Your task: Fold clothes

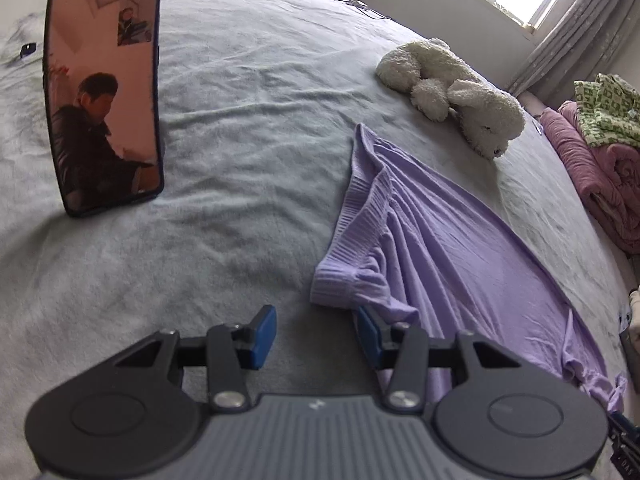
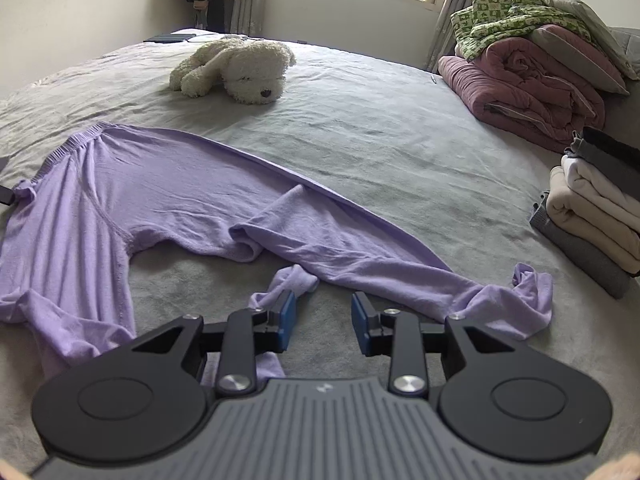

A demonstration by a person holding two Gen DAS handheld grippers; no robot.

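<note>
The purple pants (image 2: 192, 184) were spread out flat on the grey bed sheet (image 2: 380, 128), waistband off to the left and the legs running toward the right, with one leg folded back partway and the cuffs bunched up near the right gripper (image 2: 323, 318). That gripper had its jaws wide apart with nothing between them, the left blue pad (image 2: 287, 320) just touching a little scrunched bit of purple cuff. The left gripper (image 1: 316, 334) was also wide open and holding nothing, sitting right at the ribbed waistband end of the pants (image 1: 420, 236), its right pad (image 1: 368, 336) up against the fabric edge. A white stuffed dog (image 2: 240, 68) lay further back on the bed, well apart from the pants. There was a phone (image 1: 106, 88) standing upright on the left, a heap of pink and green bedding (image 2: 532, 60) at the far right, and a stack of folded clothes (image 2: 592, 216) on the right edge.
</note>
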